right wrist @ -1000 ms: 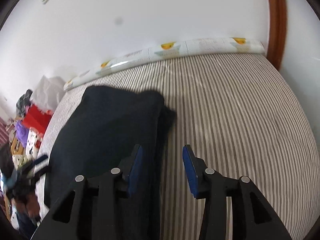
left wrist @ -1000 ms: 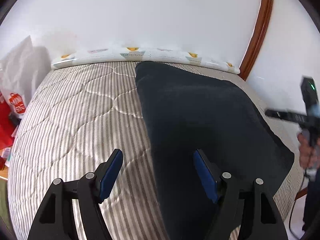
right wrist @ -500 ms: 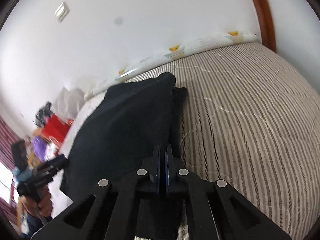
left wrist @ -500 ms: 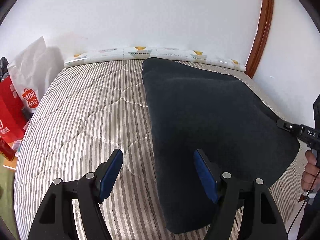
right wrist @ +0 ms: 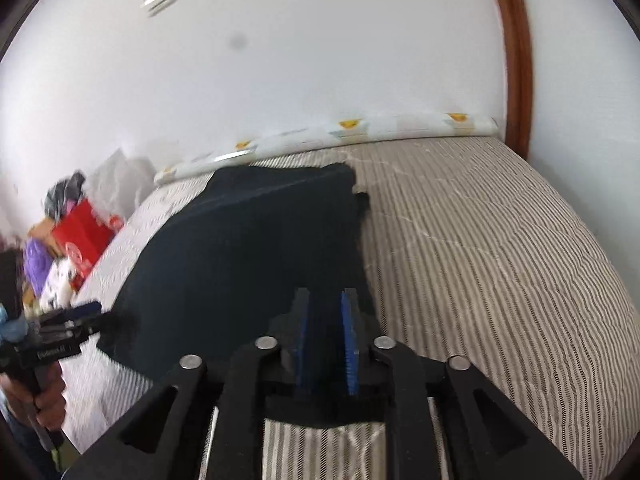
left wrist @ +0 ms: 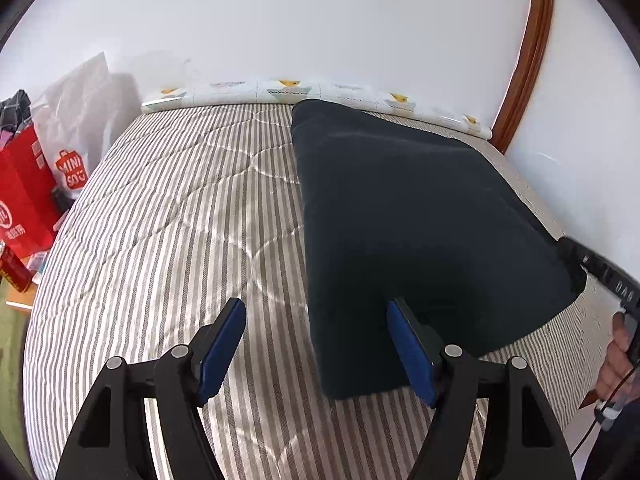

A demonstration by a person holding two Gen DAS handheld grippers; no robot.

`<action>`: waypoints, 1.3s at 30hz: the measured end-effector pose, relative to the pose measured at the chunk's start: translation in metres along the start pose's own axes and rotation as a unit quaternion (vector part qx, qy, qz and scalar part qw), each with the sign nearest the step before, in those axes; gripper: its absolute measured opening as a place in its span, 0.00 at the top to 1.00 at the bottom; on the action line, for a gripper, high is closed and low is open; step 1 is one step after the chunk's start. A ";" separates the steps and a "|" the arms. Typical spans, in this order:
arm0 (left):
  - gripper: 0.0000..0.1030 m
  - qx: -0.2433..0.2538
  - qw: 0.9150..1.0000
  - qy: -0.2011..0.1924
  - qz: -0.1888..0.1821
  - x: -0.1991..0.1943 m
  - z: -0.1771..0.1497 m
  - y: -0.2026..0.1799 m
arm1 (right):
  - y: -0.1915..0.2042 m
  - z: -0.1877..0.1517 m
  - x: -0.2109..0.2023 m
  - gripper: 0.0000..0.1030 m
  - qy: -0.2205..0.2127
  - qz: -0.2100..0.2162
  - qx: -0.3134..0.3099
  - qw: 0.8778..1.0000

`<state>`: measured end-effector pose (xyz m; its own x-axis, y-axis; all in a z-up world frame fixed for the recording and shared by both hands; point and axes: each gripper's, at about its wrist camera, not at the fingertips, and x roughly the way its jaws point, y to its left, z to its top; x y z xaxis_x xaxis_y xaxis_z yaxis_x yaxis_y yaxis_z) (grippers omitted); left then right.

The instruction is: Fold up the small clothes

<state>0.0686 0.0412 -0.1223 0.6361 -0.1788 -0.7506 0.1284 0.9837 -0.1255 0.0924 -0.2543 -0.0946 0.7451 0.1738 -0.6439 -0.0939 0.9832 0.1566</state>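
Note:
A dark navy garment (left wrist: pixel 408 220) lies flat on the striped quilted bed (left wrist: pixel 180 216). My left gripper (left wrist: pixel 316 344) is open, its jaws astride the garment's near left corner, just above it. My right gripper (right wrist: pixel 326 320) has its blue pads a narrow gap apart with the garment's (right wrist: pixel 248 248) near corner between them. In the left wrist view the right gripper (left wrist: pixel 576 256) touches the garment's right corner. In the right wrist view the left gripper (right wrist: pixel 92 312) sits at the garment's left edge.
A patterned bolster (left wrist: pixel 320 94) runs along the white wall at the bed's far edge. Red and white shopping bags (left wrist: pixel 48 168) stand left of the bed. A wooden door frame (left wrist: pixel 528 60) rises at the right.
My right gripper went from open to closed on the garment's corner, then its pads parted a little. My left gripper drew back toward the near corner and stayed open.

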 end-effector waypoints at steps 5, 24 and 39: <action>0.31 -0.013 1.000 0.006 -0.001 0.000 -0.010 0.004 | 0.003 -0.010 0.007 0.76 0.024 -0.031 0.003 0.999; 0.26 -0.020 0.999 -0.022 0.014 -0.056 -0.024 -0.004 | 0.019 -0.011 -0.041 0.50 0.031 -0.091 0.012 0.995; 0.09 -0.007 0.996 -0.077 0.034 -0.152 -0.046 -0.037 | 0.036 -0.033 -0.149 0.09 0.003 -0.092 0.007 0.996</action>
<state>-0.0676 0.0327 -0.0336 0.7525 -0.1111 -0.6492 0.0710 0.9936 -0.0876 -0.0434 -0.2429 -0.0180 0.7454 -0.0083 -0.6665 0.0529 0.9975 0.0467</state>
